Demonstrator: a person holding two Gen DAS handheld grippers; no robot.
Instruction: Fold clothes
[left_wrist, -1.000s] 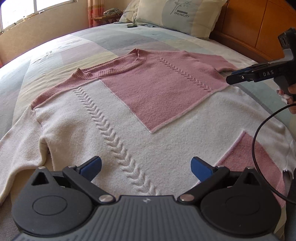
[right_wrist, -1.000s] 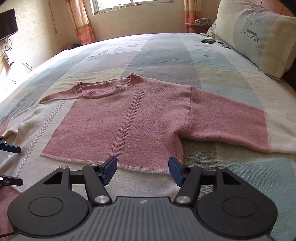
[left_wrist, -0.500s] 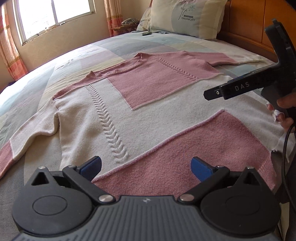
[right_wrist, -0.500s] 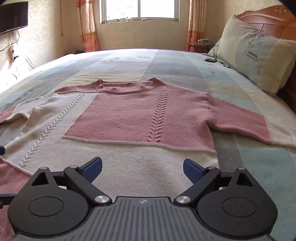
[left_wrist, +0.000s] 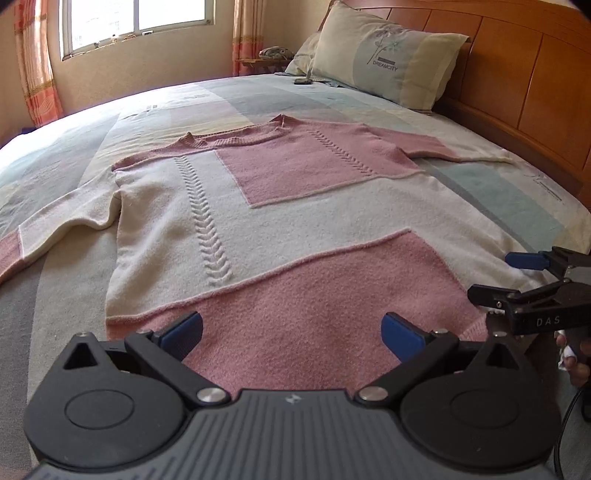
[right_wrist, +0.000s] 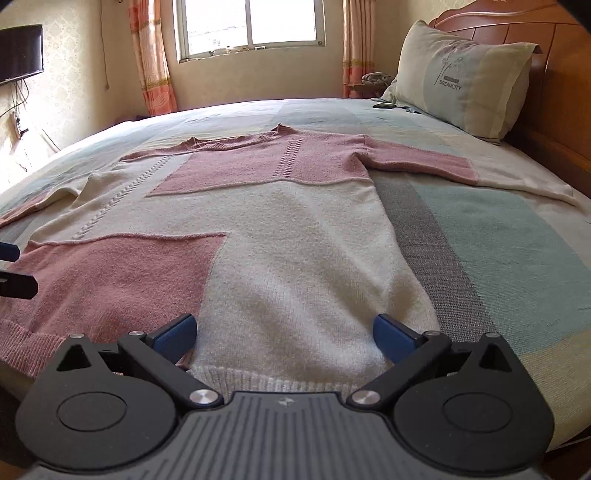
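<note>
Sweater (left_wrist: 295, 221) lies spread flat on the bed (right_wrist: 498, 240), unfolded; we note both tools, left (left_wrist: 291, 330) and right (right_wrist: 284, 334), have drawn back to its hem, wide open and empty, seemingly poised for a hem grasp.

Bright daylight from the window (right_wrist: 247, 26), soft shadows, sharp focus, fisheye-curved edges.

Sweater (left_wrist: 295, 229): fuzzy matt knit, ribbed at the hem. Bedspread (right_wrist: 498, 240): smooth woven cloth. Headboard (left_wrist: 517, 74): glossy varnished wood; gripper fingers (right_wrist: 173, 334): matt plastic.
</note>
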